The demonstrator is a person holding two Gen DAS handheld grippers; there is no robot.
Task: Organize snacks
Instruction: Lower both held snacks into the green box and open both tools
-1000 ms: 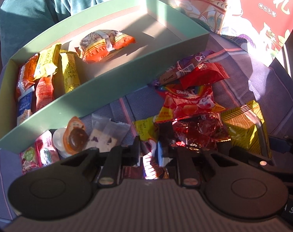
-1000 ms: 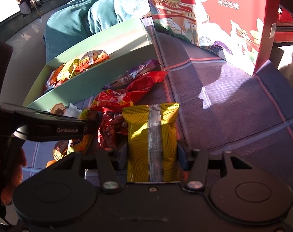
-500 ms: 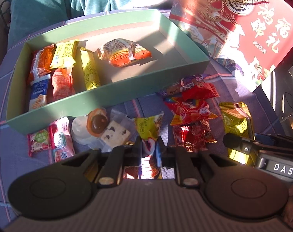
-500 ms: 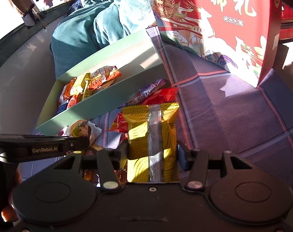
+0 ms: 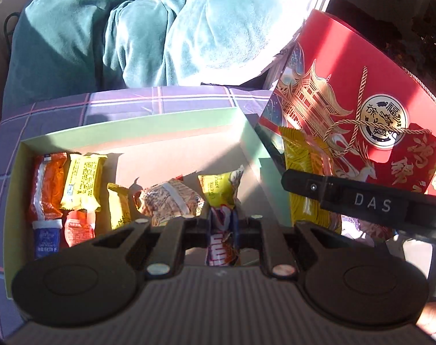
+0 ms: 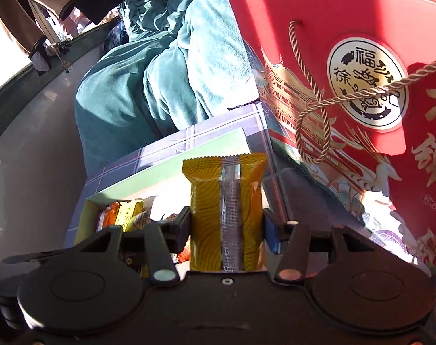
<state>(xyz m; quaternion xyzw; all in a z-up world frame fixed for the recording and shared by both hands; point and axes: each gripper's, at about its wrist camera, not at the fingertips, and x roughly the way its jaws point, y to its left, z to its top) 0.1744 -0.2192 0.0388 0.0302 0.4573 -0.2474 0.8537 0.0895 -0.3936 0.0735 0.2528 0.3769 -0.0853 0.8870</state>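
In the left wrist view, the left gripper [image 5: 222,224] has its fingers closed tight on a slim candy packet with a yellow top and a purple, white and orange lower half [image 5: 221,231]. The packet stands upright between the two fingers at lower centre, its yellow end rising above the fingertips and its lower end reaching down to the gripper body. Behind it, filling the middle left of the frame, lies a shallow pale green cardboard box [image 5: 166,119] on a purple plaid cloth-covered surface [image 5: 60,106]. Along the box's left side sit an orange wrapper [image 5: 47,184], a yellow wrapped bar [image 5: 83,182] and a striped orange-and-white packet [image 5: 167,201]; its right half is bare.

In the right wrist view, the right gripper [image 6: 226,224] clamps a golden-yellow foil snack bag with a silvery centre seam [image 6: 225,210]. The bag stands upright at centre frame, pinched at its sides by both fingers, most of it standing above them, in front of the box's far right corner. A red gift box printed with gold pagodas and a twisted gold cord handle [image 6: 347,66] fills the upper right. A teal plush blanket [image 6: 149,86] lies at upper left.
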